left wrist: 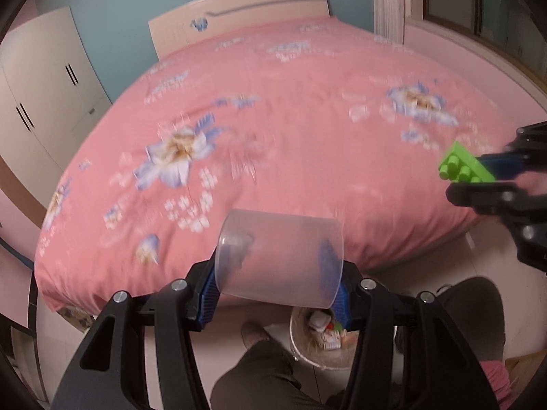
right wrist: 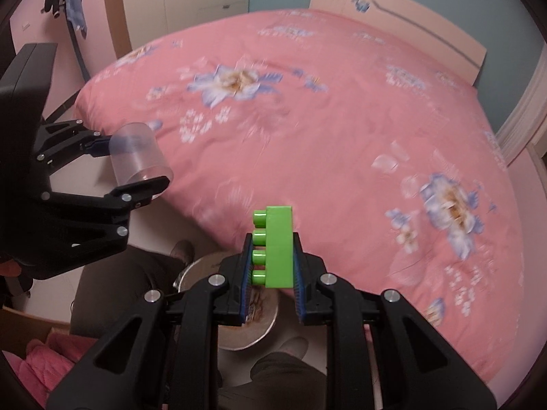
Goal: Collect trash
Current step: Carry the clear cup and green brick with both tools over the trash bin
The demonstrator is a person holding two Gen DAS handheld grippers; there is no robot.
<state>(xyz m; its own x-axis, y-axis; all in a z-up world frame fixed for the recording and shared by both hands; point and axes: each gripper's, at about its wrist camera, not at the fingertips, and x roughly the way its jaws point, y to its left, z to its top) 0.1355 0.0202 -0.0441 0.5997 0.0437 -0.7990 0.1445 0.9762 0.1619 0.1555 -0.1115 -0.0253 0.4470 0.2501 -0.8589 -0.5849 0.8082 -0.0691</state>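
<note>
Both hands loaded here. My left gripper [left wrist: 278, 285] is pinched across a clear plastic cup [left wrist: 280, 258], the blue pads pressing its two sides; the cup lies crosswise between my fingers, long axis running left to right, its wider rim out past the right-hand pad. My right gripper [right wrist: 270, 266] is clamped on a green toy brick [right wrist: 278, 247], standing on end between the pads, long axis pointing straight out ahead of the fingertips, studs facing my left.

Now the thing that matters: the trash bin [left wrist: 307, 352]. It sits on the floor, below and just behind my left fingertips, down past the edge of the pink bedspread [left wrist: 273, 119], with wrappers and cartons already inside. From the right gripper's view the same bin [right wrist: 263, 328] shows directly beneath the fingers, peeking between the two arms of the tool. My knees flank it on either side.

So both loads hang over or just forward of the bin's mouth, not yet over bare floor and not over the bed either. I'd judge the right side sits more squarely above the opening; the brick looks set to drop cleanly if those pads part. The cup is the trickier one: held sideways and light, it could catch the rim, so I'd want the left fingers drawn a touch back toward me first.
</note>
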